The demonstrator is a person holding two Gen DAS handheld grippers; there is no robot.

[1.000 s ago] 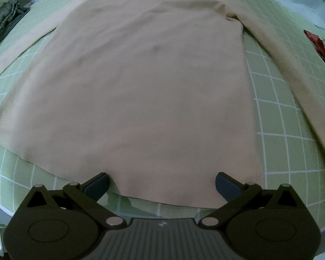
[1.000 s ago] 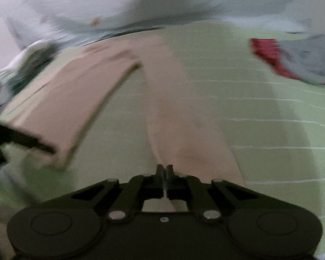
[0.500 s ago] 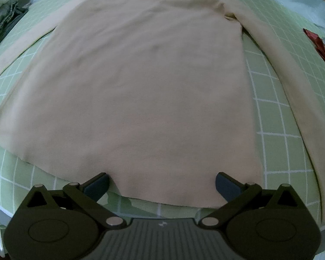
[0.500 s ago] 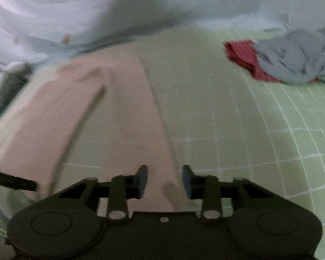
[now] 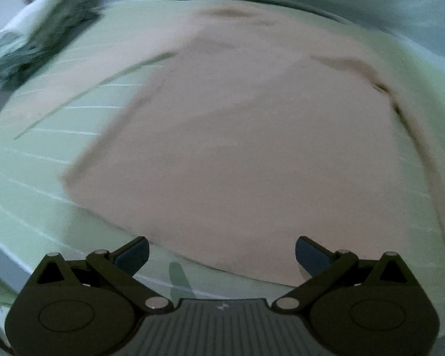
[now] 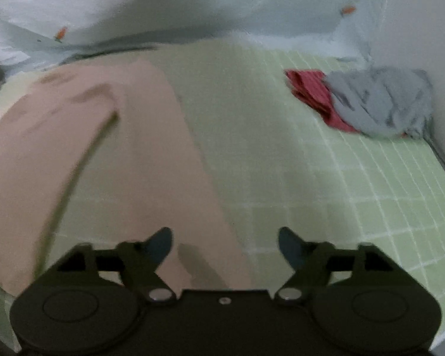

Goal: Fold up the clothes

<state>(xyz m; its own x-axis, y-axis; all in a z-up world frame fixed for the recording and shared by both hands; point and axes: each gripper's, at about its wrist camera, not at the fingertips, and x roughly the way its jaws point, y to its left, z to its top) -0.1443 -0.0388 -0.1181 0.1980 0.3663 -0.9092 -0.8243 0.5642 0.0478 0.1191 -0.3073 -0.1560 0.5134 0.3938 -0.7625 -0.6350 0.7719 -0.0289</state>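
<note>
Both my claws, left claw [image 5: 222, 252] and right claw [image 6: 225, 244], gape wide, holding nothing. Beige top [image 5: 252, 148] flat on green grid mat [image 6: 326, 192]. Grey garment [image 6: 379, 101] over red one [image 6: 311, 92]

Beige long-sleeved top [image 5: 252, 148] seen spread flat on green gridded mat [image 5: 44, 184], view blurred. Left gripper [image 5: 222, 254] held with fingers [image 5: 133, 252] wide apart above near hem. Crumpled dark-and-white cloth [image 5: 44, 32] seen at far left.

Beige top [image 5: 246, 148]: soft matt knit cloth, smooth. Green mat [image 6: 326, 195]: matt, white printed grid. Grey garment [image 6: 382, 103] and red garment [image 6: 311, 92]: crumpled cloth. Tongs [image 5: 222, 252]: matt black plastic, shiny metal rivets.
</note>
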